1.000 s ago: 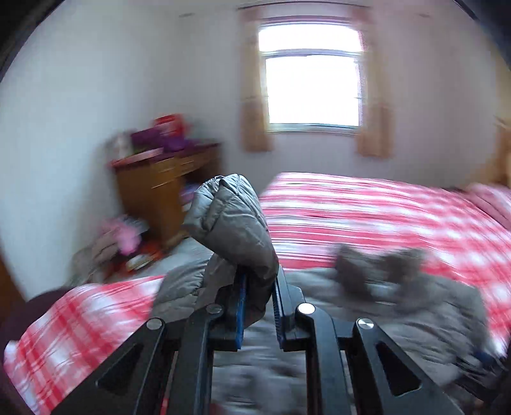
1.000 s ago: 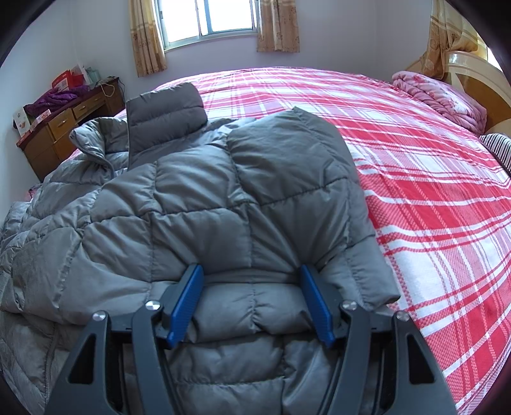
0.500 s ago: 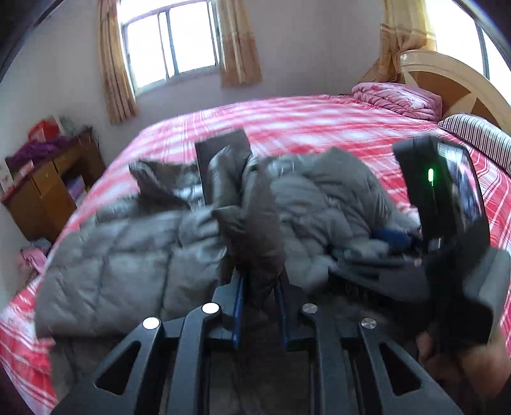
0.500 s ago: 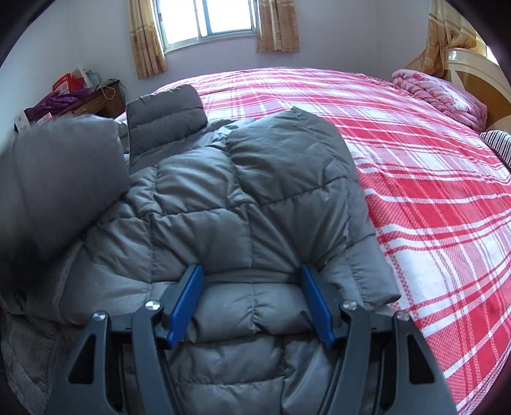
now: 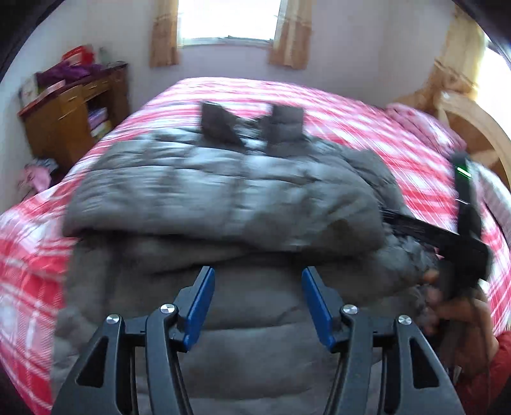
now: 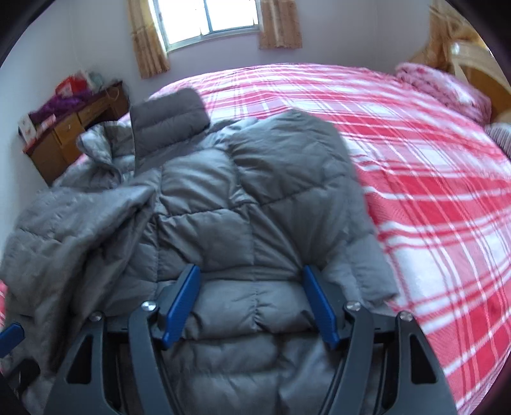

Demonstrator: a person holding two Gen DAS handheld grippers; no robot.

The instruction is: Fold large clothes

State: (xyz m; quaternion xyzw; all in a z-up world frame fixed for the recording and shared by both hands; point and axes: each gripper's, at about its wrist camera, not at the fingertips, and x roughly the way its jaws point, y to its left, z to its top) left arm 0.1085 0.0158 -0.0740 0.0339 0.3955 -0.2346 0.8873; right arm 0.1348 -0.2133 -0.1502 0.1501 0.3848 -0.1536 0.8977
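Note:
A grey quilted down jacket [image 5: 223, 198] lies spread on the red-and-white plaid bed [image 5: 351, 127], one half folded over the other, with two sleeve ends [image 5: 217, 124] at its far side. My left gripper [image 5: 257, 281] hangs low over the near hem. Its jaws are opening and the pads press on nothing. In the right wrist view the jacket [image 6: 255, 198] fills the middle. My right gripper [image 6: 250, 281] sits over the near hem, its jaws wide and opening slightly, with puffy fabric between the pads but not pinched. A hand [image 5: 453, 306] holds that gripper at the right edge.
A wooden desk [image 5: 70, 115] with piled items stands left of the bed, with clothes on the floor [image 5: 38, 172] beside it. A curved headboard [image 5: 472, 127] and a pink folded blanket [image 6: 447, 86] are at the far right. A curtained window [image 6: 210, 19] is behind.
The left gripper let go of the grey jacket fold it carried, opened its jaws and dropped toward the near hem. That fold now lies over the jacket. The right gripper stayed put.

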